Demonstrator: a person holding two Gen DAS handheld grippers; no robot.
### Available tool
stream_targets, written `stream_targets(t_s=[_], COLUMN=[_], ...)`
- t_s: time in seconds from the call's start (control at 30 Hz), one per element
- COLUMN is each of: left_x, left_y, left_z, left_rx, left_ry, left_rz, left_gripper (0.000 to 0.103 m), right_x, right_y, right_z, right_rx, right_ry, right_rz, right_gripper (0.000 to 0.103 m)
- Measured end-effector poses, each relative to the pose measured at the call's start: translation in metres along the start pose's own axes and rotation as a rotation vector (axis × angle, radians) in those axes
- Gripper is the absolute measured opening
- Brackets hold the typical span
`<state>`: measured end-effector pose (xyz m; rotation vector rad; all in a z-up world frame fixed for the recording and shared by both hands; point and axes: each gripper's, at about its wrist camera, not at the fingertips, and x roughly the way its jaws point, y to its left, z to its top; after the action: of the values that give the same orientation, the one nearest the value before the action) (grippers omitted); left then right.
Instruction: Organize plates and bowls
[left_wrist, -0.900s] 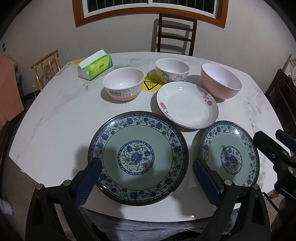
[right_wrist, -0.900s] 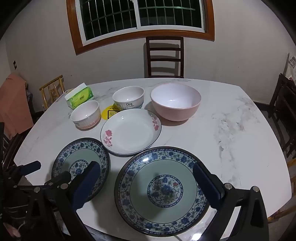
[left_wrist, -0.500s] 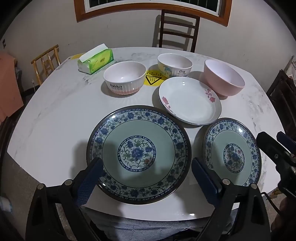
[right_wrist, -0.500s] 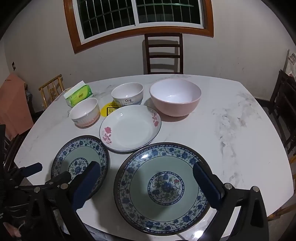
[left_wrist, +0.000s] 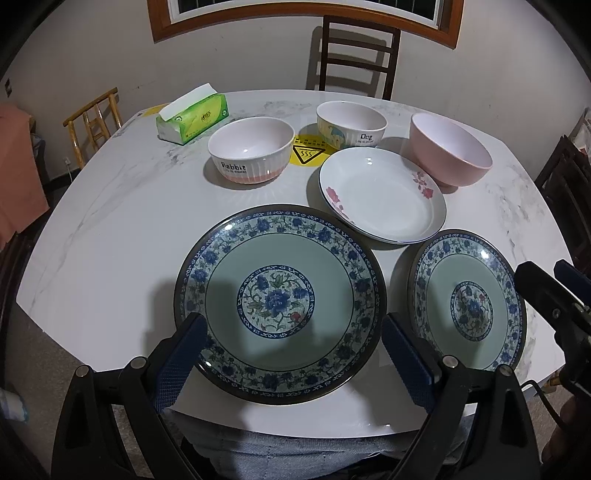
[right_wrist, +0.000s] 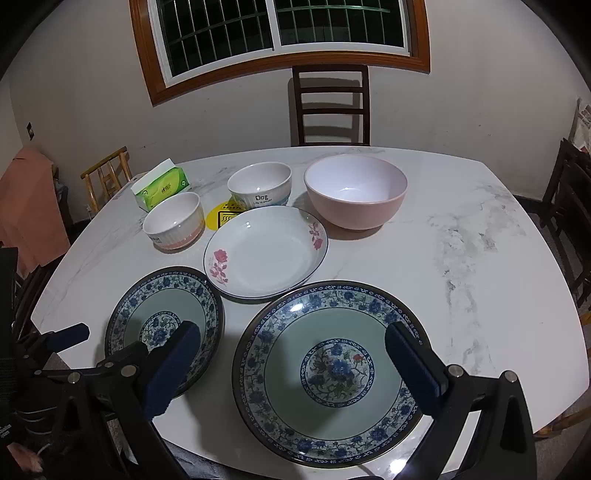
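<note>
Marble, white with grey veins, makes the top of the table, and all the dishes stand on it, none stacked yet. At the far left lies a green tissue box, which is not part of the job. Next comes the ribbed bowl with a pink foot, then the bowl with the word Dog, and between them a yellow warning sticker on the table. To the right is the white plate with red flowers, and behind it the big pink bowl, just beside its rim.

In the near row, the left gripper hangs over one blue flowered plate, its jaws spread wide with nothing between the pads. The right gripper hangs the same way over the second blue plate, also spread and empty.

I judge that each hand is placed above its own plate so that both are ready to begin. The three bowls stand together at the back, probably for nesting later.
</note>
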<state>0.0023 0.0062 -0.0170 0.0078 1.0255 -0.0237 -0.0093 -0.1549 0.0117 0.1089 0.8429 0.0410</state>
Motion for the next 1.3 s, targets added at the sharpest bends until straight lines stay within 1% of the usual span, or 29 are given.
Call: stream_targets(t_s=[1.3], left_x=[0.0029], left_y=[-0.0032], left_z=[-0.0043], left_rx=[0.008], left_ry=[0.011], left_rz=[0.006], left_gripper=[0.093], right_x=[0.0037], right_y=[0.0007], right_z=[-0.0023], right_rx=[-0.006], right_ry=[0.017], right_rz=[-0.005], right_gripper=[0.102])
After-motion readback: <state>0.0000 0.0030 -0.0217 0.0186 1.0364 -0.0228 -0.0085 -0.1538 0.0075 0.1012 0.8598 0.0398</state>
